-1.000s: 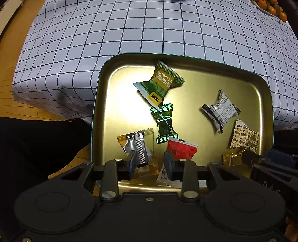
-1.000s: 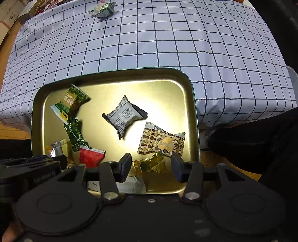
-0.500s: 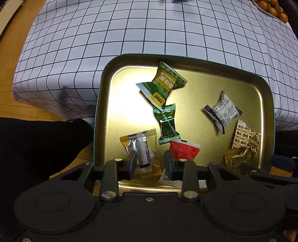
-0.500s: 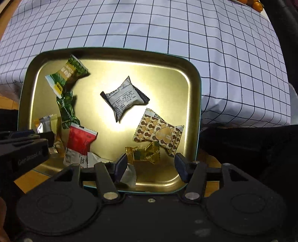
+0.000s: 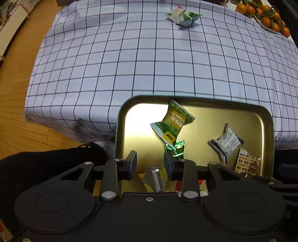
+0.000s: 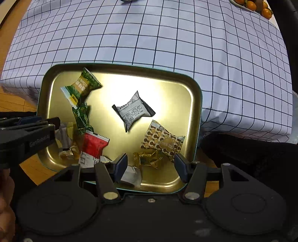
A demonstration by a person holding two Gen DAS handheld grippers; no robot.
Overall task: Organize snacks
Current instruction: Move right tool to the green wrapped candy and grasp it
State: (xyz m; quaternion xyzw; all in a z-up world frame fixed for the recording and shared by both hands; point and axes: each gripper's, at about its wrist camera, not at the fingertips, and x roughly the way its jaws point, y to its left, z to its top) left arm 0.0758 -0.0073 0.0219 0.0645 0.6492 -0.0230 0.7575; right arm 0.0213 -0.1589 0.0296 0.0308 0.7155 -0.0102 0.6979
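- Claws both point down over a gold tin tray at the near edge of the checked worktop; the left claw stands at middling width with nothing pinched, above the tray's near left corner.
- Right claw is over the tray's near right corner, wide and just now narrowing a little, with a gold foil candy lying between its fingers but not pressed.
- Tray count, right view: one green-and-yellow pack, one dark green twist, one red pack, one white-and-black pack, one brown patterned pack, one silver-and-gold pack partly hidden; a white wrapper sits at the near rim.
- One green-white pack lies at the worktop's far edge, near a dish of oranges in the far right corner.
- Since a second ago both claws have lifted and drawn back, so the left view takes in more of the worktop; the right claw has widened.
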